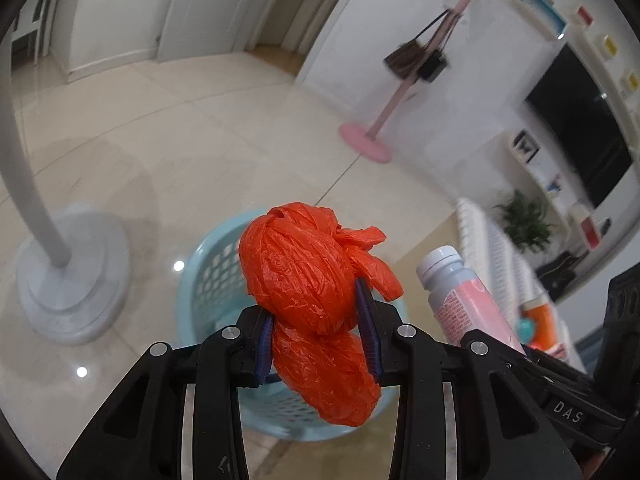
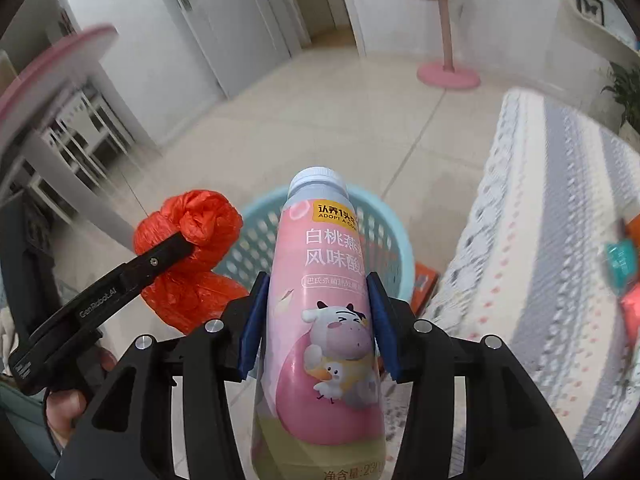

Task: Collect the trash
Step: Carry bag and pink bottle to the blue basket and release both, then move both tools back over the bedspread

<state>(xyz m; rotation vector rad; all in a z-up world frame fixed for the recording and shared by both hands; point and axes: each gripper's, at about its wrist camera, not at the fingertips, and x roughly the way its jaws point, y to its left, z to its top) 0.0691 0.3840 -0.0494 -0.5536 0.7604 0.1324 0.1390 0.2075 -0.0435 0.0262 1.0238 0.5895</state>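
The floor (image 1: 208, 128) is pale glossy tile with thin dark seams and small bright glints of light. White walls and white panelled doors (image 1: 204, 8) close the room behind it. A round light-blue plastic basket (image 2: 384, 236) with a lattice of small holes in its wall stands on this floor and serves as the landmark. Beyond the basket a pink pole stand (image 1: 366, 142) rises from a flat round foot, with dark bags hung on it. Left of the basket sits a thick grey stepped disc base (image 1: 72, 276) carrying a curved white pole. Right of the basket lies a surface under a white and grey patterned cloth (image 2: 532, 240).

The left gripper (image 1: 318, 330) clamps a crinkled orange plastic bag (image 1: 304, 276), knotted into two bulging lumps, above the basket's rim. The right gripper (image 2: 316, 320) squeezes a smooth pink drink bottle (image 2: 320, 320) with a white cap and a cartoon cow label, also over the basket.
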